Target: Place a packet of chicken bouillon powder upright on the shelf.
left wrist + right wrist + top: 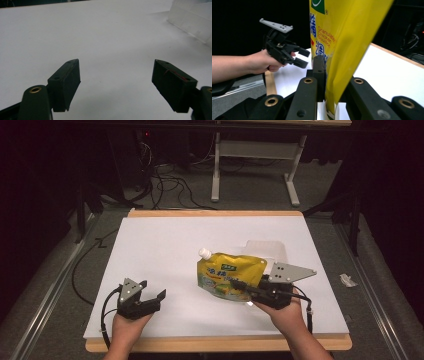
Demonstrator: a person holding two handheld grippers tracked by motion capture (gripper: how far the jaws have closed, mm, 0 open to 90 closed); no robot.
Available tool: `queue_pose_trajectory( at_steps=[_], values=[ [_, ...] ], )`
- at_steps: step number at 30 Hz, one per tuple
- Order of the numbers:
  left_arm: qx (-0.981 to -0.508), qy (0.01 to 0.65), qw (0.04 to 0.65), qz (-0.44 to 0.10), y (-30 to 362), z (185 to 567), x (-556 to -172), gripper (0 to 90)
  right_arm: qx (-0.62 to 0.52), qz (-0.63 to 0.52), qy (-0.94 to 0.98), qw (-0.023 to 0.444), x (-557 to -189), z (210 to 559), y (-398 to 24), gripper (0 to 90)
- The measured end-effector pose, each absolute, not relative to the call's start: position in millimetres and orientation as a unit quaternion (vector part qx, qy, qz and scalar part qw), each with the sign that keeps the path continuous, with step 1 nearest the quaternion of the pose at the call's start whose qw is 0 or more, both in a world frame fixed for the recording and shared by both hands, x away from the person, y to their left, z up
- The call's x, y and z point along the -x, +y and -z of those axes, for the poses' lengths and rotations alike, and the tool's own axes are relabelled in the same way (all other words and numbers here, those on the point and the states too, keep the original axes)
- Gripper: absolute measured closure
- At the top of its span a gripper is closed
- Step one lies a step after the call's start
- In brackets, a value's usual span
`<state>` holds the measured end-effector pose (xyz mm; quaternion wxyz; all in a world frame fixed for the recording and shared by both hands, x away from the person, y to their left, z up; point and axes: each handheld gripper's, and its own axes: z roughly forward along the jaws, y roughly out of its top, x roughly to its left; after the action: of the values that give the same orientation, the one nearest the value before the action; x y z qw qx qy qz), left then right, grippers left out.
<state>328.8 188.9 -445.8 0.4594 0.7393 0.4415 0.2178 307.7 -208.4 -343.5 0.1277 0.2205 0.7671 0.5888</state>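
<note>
Right gripper: clamped on yellow spouted plastic pouch, white cap pointing far-left.
Left gripper: jaws apart, holding nothing.
Surface: white rectangular board.
Behind pouch: translucent plastic container.

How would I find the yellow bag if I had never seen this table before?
Look at the big white table, then right of its middle, just above the person's right hand. The yellow pouch is pinched there in the right tongs. Its white screw cap and its bright yellow beside a pale plastic container set it apart.
</note>
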Motion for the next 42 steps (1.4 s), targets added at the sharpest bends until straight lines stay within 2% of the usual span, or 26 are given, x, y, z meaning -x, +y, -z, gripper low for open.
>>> queue_pose_trajectory(
  at_steps=[42],
  values=[
    [-0.742,0.432,0.464,-0.219,188.2,444.5,-327.4,23.1,-0.316,-0.589,0.722,0.179,-327.8,345.8,-296.2,83.7]
  ],
)
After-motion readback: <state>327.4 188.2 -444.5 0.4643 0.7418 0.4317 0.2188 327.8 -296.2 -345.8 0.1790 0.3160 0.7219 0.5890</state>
